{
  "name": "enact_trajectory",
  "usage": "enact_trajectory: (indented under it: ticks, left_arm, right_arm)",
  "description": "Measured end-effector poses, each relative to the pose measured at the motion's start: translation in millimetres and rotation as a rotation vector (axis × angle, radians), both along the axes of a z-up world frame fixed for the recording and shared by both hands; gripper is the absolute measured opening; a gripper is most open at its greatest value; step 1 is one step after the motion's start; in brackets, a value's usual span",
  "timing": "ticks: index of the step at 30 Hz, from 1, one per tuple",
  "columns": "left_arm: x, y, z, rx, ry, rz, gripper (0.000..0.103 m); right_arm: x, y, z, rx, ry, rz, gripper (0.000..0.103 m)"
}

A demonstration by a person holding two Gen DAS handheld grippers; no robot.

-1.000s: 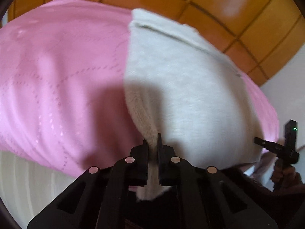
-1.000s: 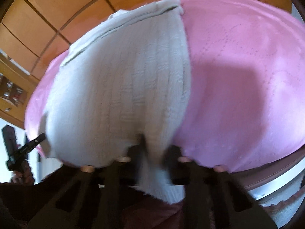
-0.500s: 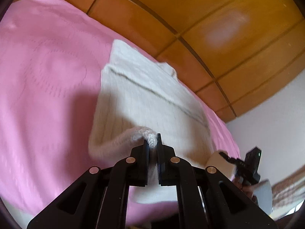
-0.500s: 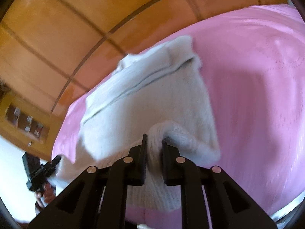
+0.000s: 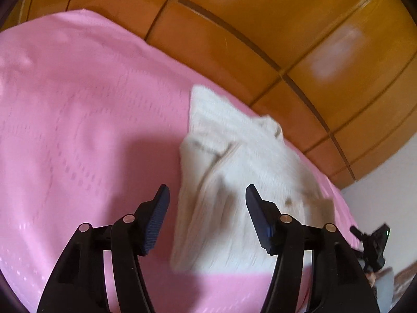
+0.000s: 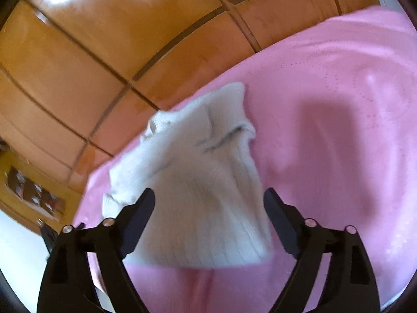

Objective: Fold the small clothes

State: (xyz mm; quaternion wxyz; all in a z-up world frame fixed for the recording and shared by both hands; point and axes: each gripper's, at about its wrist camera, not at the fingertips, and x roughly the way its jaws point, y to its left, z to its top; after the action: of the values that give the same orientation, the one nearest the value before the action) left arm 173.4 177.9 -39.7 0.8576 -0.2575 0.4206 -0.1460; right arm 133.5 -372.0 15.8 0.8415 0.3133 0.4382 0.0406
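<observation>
A small cream-white ribbed knit sweater [image 5: 234, 172] lies folded over on itself on a bed under a pink quilted bedspread [image 5: 78, 120], close to the bedspread's far edge, with glossy orange-brown wooden wall panels [image 5: 286, 26] behind it. The left claw [image 5: 207, 195] hangs above the sweater's left part, its jaws opening, nothing pressed between its dark ribbed pads. The right claw [image 6: 209, 199] hangs above the sweater's near hem, its jaws also opening wide, the knit lying free below them. The sweater looks motion-blurred in both views.
</observation>
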Motion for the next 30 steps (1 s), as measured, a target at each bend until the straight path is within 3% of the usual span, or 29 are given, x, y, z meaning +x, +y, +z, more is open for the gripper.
enact_trajectory:
  ticks: [4, 7, 8, 9, 10, 11, 15, 22, 30]
  left_arm:
    - [-23, -9, -24, 0.034, 0.03, -0.093, 0.06]
    - [-26, -21, -35, 0.073, 0.041, -0.106, 0.061]
    - [-26, -24, -35, 0.08, 0.041, -0.112, 0.056]
    - [-25, -27, -35, 0.08, 0.052, -0.126, 0.031]
    - [-23, -30, -36, 0.085, 0.073, -0.135, 0.021]
    - [-24, -32, -34, 0.092, 0.073, -0.139, 0.017]
    - [-30, -34, -26, 0.093, 0.051, -0.149, 0.013]
    - [-60, -21, -17, 0.044, 0.053, -0.164, 0.01]
    - [-126, -7, -26, -0.002, 0.14, -0.194, 0.01]
  right_arm:
    - [-11, 21, -16, -0.124, 0.047, 0.097, 0.084]
    - [-3, 41, -35, -0.213, 0.089, 0.134, 0.065]
    - [1, 45, -40, -0.237, 0.099, 0.13, 0.057]
    - [1, 47, -40, -0.252, 0.094, 0.125, 0.048]
    - [3, 48, -39, -0.243, 0.091, 0.126, 0.028]
    - [3, 48, -36, -0.215, 0.09, 0.129, 0.023]
    - [-6, 53, -21, -0.215, 0.077, 0.131, 0.018]
    - [-36, 43, -7, -0.09, 0.073, 0.119, 0.015]
    - [-94, 22, -7, -0.085, 0.157, 0.179, 0.013]
